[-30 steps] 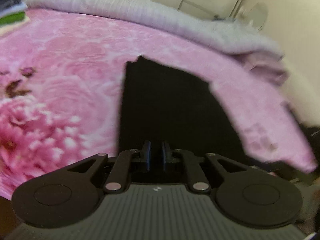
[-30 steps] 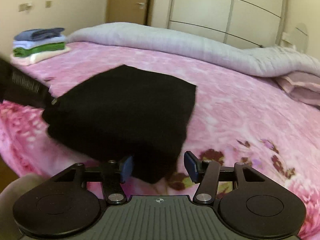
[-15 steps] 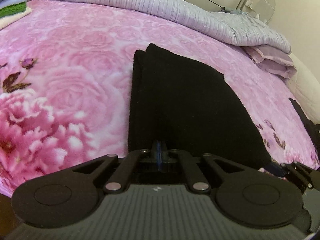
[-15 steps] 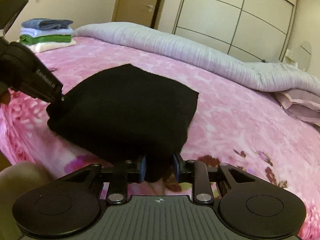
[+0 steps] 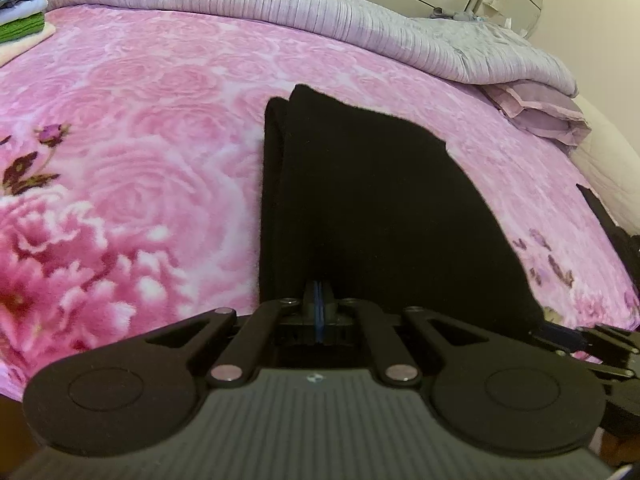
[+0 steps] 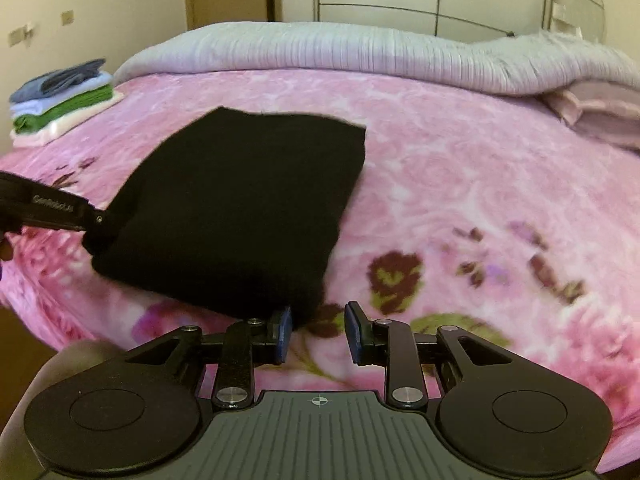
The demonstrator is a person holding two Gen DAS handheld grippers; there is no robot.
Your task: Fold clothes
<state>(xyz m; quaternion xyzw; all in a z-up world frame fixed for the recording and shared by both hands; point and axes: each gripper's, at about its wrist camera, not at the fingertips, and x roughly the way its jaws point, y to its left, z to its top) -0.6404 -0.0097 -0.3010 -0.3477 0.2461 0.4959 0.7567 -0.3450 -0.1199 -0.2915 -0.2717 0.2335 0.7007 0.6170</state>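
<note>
A black folded garment point(image 5: 376, 200) lies flat on the pink floral blanket point(image 5: 140, 168); it also shows in the right wrist view point(image 6: 248, 208). My left gripper point(image 5: 318, 304) is shut at the garment's near edge, its blue pads pressed together with no cloth seen between them. In the right wrist view the left gripper point(image 6: 96, 220) touches the garment's left corner. My right gripper point(image 6: 318, 332) is open and empty, just off the garment's near right corner, over the blanket.
A stack of folded clothes point(image 6: 64, 100) sits at the bed's far left corner. A grey ribbed duvet point(image 6: 360, 56) lies rolled along the far side, with a mauve pillow point(image 6: 600, 116) at the right. Wardrobe doors and a room door stand behind.
My right gripper let go of the garment's near corner, opened and shifted right. The garment settled flat on the blanket. My left gripper stayed shut at its edge.
</note>
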